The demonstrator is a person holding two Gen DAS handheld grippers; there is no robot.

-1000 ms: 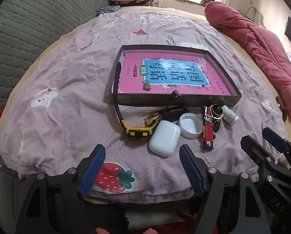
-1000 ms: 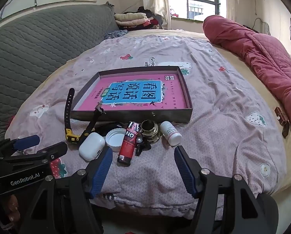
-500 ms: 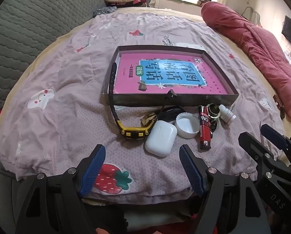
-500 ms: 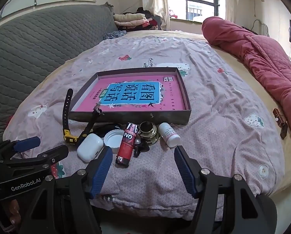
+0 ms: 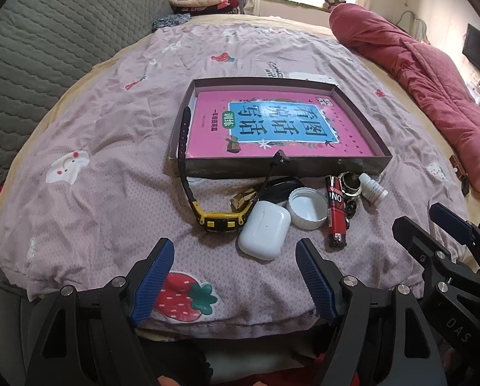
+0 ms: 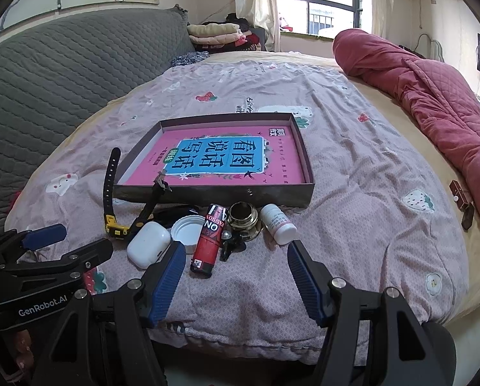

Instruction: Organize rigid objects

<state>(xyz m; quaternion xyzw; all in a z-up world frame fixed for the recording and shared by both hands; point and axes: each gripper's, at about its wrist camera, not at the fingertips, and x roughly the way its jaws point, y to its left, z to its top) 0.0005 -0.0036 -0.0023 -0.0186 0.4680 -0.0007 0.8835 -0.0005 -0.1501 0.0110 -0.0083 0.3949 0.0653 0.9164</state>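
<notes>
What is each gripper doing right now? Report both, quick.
Left gripper: open, holding nothing, short of the white earbud case.
Right gripper: open, holding nothing, just behind the red lighter.

A bed [image 6: 352, 173] under a strawberry-print cover, grey quilted headboard [image 6: 63, 64] at left, red quilt [image 6: 432, 96] at right, daylit window [image 6: 317, 3] behind
</notes>
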